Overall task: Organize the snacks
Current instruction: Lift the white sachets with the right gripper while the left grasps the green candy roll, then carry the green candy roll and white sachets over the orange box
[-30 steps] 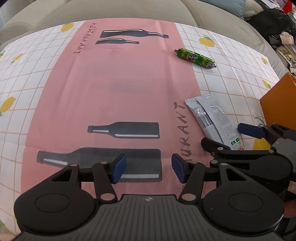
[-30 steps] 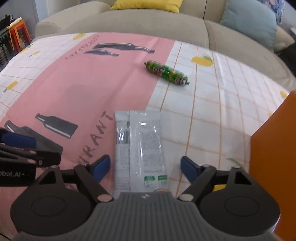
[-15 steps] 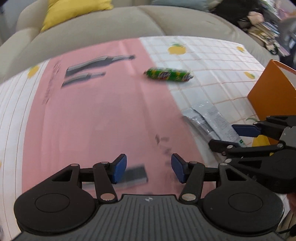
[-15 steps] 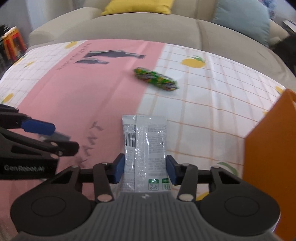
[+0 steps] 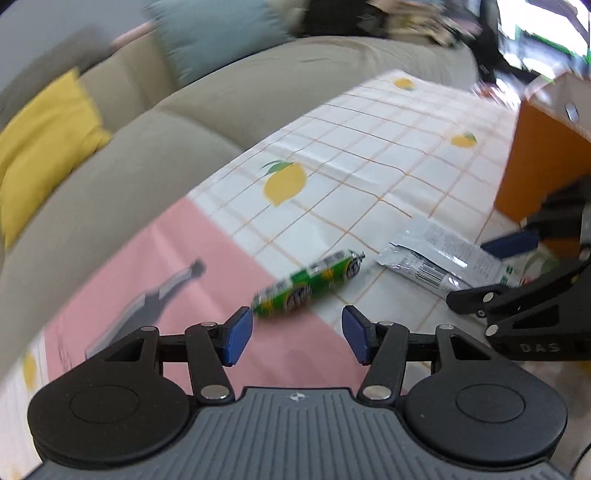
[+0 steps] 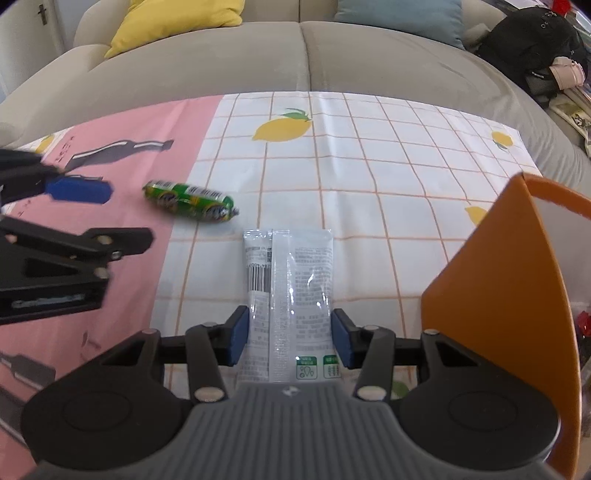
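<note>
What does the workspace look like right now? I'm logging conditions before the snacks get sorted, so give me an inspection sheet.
Surface: tablecloth, pink panel beside a white grid with lemons, lying flat.
Job's things: silver packet flat on the cloth; green sausage snack lying apart from it; orange box standing to the right.
Clutter: nothing seen on the cloth.
Grippers: right gripper closed against the silver packet's sides; left gripper open, just short of the green sausage snack.
Cables: nothing seen.
Surroundings: grey sofa with yellow cushion and blue cushion; dark bag at the right.
</note>
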### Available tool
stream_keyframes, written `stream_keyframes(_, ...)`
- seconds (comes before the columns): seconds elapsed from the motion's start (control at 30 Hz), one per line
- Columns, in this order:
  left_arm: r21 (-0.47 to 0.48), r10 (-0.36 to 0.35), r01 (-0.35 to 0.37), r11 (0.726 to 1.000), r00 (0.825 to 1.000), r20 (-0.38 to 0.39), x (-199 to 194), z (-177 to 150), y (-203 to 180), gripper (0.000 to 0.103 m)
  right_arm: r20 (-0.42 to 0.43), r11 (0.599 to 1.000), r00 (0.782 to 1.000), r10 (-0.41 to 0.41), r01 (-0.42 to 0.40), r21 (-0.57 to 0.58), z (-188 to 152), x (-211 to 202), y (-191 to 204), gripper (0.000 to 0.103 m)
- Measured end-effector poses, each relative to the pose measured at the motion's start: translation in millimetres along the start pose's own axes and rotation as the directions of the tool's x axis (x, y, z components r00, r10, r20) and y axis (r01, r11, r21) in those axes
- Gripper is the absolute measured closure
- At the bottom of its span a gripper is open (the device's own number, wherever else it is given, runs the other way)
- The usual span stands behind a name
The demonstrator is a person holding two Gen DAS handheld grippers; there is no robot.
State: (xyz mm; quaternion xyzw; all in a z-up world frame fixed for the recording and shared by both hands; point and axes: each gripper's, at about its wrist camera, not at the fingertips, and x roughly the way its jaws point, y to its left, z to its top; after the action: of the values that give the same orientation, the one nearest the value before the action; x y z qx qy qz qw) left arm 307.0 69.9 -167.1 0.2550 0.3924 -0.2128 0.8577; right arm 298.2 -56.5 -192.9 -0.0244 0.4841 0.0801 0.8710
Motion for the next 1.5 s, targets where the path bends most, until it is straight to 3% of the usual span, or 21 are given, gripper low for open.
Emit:
stream_keyframes(0.13,0.186,0.025,-0.023,0.982,1.0,-0.007,18,8,-11,0.037,0.004,1.0,1.0,0.012,-0.012,0.015,4,4,-2,0.054)
stream_keyframes(0.3,0.286,-0.022,0.029,0.958,0.999,-0.025,34,18,-14,0.034,0.014,1.0,1.0,0.021,-0.021,0.017,5,6,-4,0.053)
stream_keyframes(0.37,0.237,-0.062,0.072,0.969,0.997,-0.048,38,23,-8,0.036,0.017,1.0,1.0,0.024,-0.025,0.016,4,6,-5,0.051)
stream_keyframes(0.5,0.033,-0.167,0.171,0.985,0.982,-0.091,45,28,14,0.04,0.027,0.999,0.999,0.029,-0.03,0.011,4,6,-5,0.048)
stream_keyframes(0.73,-0.162,-0.252,0.23,0.96,0.959,-0.132,39,23,22,0.071,0.036,0.999,0.999,0.038,-0.038,0.007,5,9,-7,0.035)
stream_keyframes(0.93,-0.281,-0.205,0.145,0.949,0.959,-0.197,34,22,13,0.073,0.038,0.999,0.999,0.03,-0.029,-0.019,5,11,-4,0.038)
stream_keyframes(1.0,-0.343,-0.199,0.113,0.933,0.953,-0.23,29,18,11,0.073,0.045,0.999,0.999,0.02,-0.019,-0.03,4,9,-3,0.053)
stream_keyframes(1.2,-0.484,-0.221,0.049,0.873,0.927,-0.304,0,-9,-2,0.073,0.015,0.998,0.998,0.058,-0.058,-0.025,-4,-1,-3,0.055)
stream_keyframes(1.33,-0.541,-0.195,0.011,0.841,0.939,-0.283,-18,-30,-9,0.072,-0.005,0.996,0.997,0.083,-0.083,-0.018,-21,-14,3,0.054)
stream_keyframes(1.5,-0.578,-0.17,-0.008,0.816,0.952,-0.253,-22,-32,-9,0.069,0.003,0.995,0.997,0.081,-0.08,-0.051,-41,-24,12,0.052)
